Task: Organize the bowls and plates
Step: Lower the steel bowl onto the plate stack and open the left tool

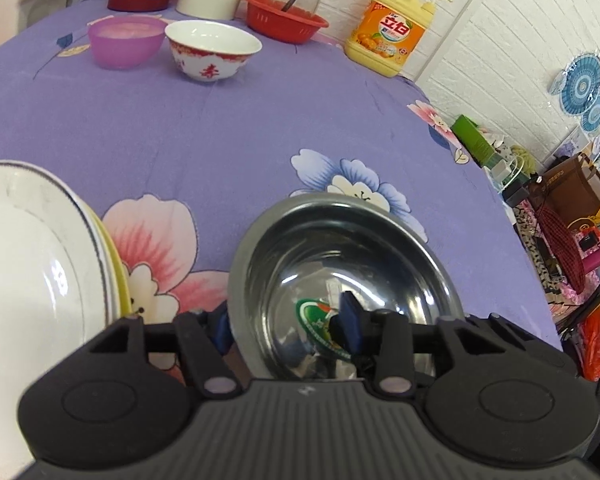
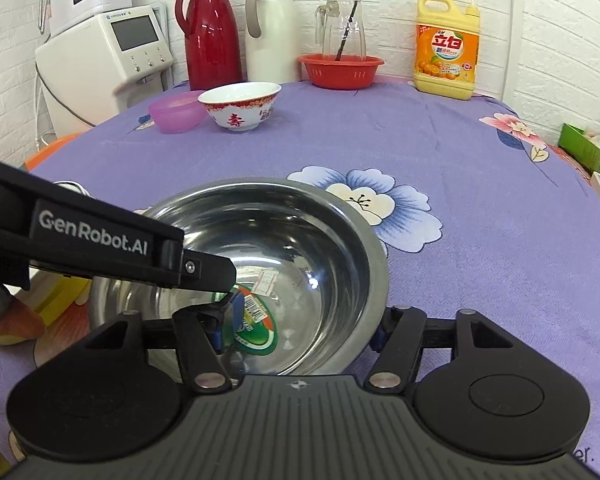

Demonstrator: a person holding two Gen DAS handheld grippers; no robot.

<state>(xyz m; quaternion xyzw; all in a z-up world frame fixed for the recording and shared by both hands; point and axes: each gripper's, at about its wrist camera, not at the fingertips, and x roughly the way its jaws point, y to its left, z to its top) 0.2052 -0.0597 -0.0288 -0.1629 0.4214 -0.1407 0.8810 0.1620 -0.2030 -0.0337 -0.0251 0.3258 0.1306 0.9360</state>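
Note:
A steel bowl [image 1: 340, 264] [image 2: 284, 248] with a green sticker inside sits on the purple floral tablecloth. My left gripper [image 1: 286, 326] straddles its left rim, one finger outside and one inside, jaws wide apart. My right gripper [image 2: 300, 326] straddles its right rim the same way, also open. The left gripper's body [image 2: 100, 240] crosses the right wrist view. A stack of white and yellow plates [image 1: 32, 264] lies left of the bowl. A white bowl with red pattern [image 1: 212, 50] [image 2: 240, 106] and a pink plastic bowl [image 1: 126, 40] [image 2: 176, 112] stand at the far side.
At the back stand a red thermos [image 2: 208, 32], a white jug [image 2: 270, 28], a glass pitcher [image 2: 342, 24] behind a red basket [image 2: 340, 68], and a yellow detergent bottle [image 2: 446, 48]. A water dispenser [image 2: 100, 56] is left. Clutter lies beyond the table's right edge [image 1: 532, 280].

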